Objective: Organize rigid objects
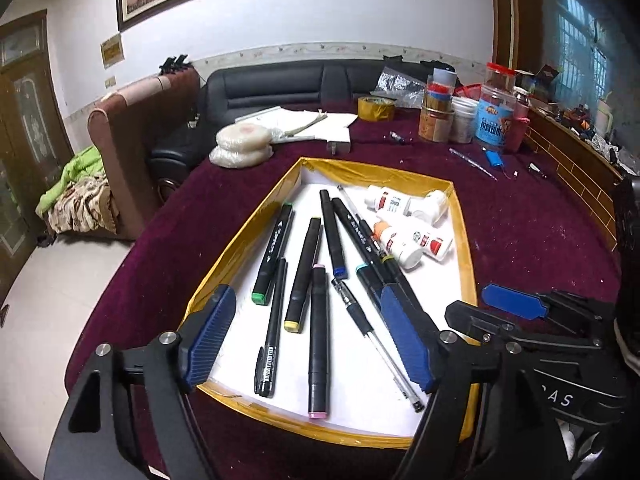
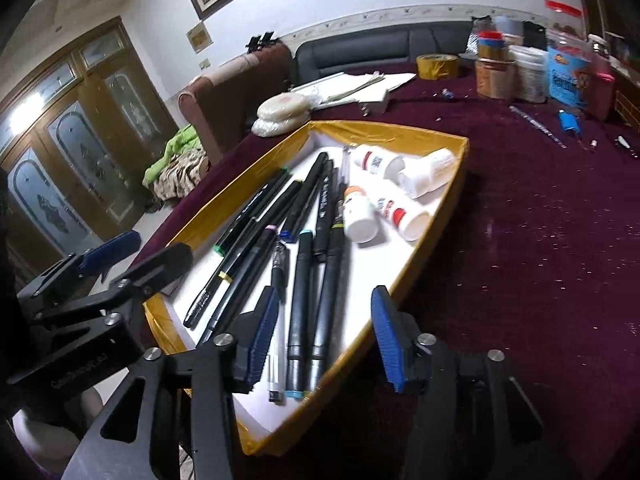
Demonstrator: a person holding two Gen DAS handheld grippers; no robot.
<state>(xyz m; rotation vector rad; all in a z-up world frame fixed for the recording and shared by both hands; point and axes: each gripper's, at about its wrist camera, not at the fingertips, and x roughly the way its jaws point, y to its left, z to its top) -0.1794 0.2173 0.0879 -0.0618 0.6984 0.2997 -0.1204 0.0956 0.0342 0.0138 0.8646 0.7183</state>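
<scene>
Little writing could be read: the barcode label on one black pen [image 1: 270, 326] and the red-and-white labels on the white bottles [image 1: 412, 240] were too small to make out. Both lay in the yellow-rimmed tray [image 1: 248, 236] on the maroon-covered table [image 1: 540, 232], beside black markers [image 1: 304, 276] with coloured end caps. The left gripper [image 1: 308, 336] hung over the tray's near end, fingers apart and empty. The right gripper [image 2: 324, 340] hung likewise, fingers apart, gripping nothing.
</scene>
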